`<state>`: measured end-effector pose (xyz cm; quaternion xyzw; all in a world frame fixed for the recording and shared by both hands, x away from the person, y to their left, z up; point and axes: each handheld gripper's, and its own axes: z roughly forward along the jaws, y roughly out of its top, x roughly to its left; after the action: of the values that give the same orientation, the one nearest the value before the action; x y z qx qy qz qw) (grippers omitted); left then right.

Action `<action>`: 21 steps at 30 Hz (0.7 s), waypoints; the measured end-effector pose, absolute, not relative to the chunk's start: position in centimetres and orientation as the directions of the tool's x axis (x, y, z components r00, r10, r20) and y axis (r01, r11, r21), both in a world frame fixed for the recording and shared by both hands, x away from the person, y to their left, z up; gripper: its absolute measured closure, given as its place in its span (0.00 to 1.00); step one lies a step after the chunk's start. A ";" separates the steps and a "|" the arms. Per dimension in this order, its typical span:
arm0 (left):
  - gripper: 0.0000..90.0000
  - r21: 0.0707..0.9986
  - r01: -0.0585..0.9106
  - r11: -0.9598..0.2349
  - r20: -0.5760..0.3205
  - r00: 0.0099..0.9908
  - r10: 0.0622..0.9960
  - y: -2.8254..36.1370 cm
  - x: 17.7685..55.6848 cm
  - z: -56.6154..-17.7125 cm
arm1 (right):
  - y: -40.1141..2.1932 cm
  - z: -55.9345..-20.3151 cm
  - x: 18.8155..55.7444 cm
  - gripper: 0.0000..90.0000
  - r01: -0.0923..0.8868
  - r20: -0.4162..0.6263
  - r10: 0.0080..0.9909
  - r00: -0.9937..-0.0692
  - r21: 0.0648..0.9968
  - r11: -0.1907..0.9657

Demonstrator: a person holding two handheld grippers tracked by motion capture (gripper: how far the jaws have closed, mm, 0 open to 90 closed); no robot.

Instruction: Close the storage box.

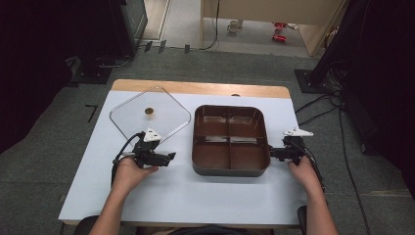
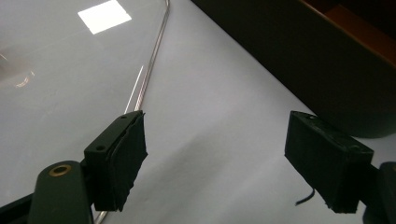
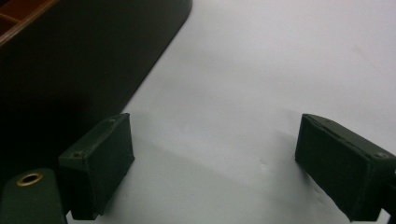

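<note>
My tools flanked the brown tray (image 1: pixel 230 169): left tool (image 1: pixel 169 157) and right tool (image 1: pixel 272 152) both gaped empty. The clear lid (image 1: pixel 169 115) lay left of it, unfitted, I judged.

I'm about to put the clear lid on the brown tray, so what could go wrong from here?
1. The clear lid lies flat on the table, so the open left gripper may slip on its thin metal rim.
2. The right gripper, jaws open, sits close beside the brown tray and could nudge it.
</note>
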<state>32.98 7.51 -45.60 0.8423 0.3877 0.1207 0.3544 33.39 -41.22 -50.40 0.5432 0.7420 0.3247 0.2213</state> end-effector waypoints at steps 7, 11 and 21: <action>0.24 0.693 0.577 -0.432 -0.083 0.660 0.747 7.3 34.8 -45.0 | -41.2 -50.4 33.4 0.12 0.662 0.023 0.950 -0.312 0.722 0.200; 0.25 0.689 0.590 -0.422 -0.093 0.649 0.755 7.6 36.1 -44.6 | -41.2 -50.4 33.4 0.12 0.662 0.023 0.950 -0.312 0.722 0.200; 0.26 0.687 0.608 -0.398 -0.110 0.629 0.770 8.3 38.9 -43.7 | -41.2 -50.4 33.4 0.12 0.662 0.024 0.950 -0.312 0.723 0.199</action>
<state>38.86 8.34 -43.71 0.8285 0.4158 0.1131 0.3576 33.39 -41.20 -50.40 0.5431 0.7418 0.3249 0.2218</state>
